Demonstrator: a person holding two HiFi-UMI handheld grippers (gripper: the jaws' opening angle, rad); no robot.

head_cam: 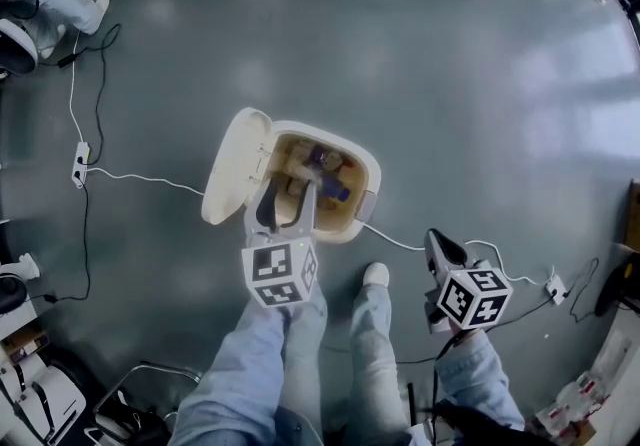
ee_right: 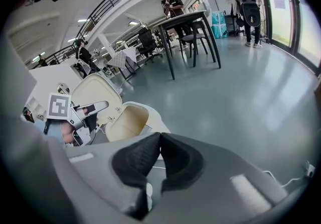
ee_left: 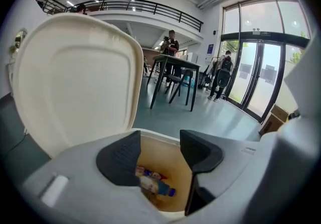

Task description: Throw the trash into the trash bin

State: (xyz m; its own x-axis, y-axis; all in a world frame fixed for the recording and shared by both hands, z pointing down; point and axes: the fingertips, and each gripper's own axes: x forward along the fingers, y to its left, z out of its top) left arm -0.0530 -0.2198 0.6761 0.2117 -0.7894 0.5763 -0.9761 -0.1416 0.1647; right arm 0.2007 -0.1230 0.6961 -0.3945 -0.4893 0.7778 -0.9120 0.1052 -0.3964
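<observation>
**Some trash lies in the bin, and the left jaws stand wide**

Some colourful trash lies at the bottom of the trash bin. It looks like a packet and a small bottle with a blue cap, but I cannot tell exactly how many pieces there are. The bin stands on the grey floor with its lid swung up to the left side. The left gripper hangs just above the opening and points down into it. Its jaws are spread wide, and its own view shows nothing between them, only the trash below inside the bin. The right gripper is held well apart from the bin, beside the person's leg, with its jaws pressed together on nothing. A white cable runs on the floor past the bin.

By my judgement the step in hand is the release. The trash is inside and neither gripper holds anything, so the task seems close to finished. The next move calls for lifting the left gripper out of the opening without knocking the rim or the raised lid. Whether the lid must be closed, the task does not say.
</observation>
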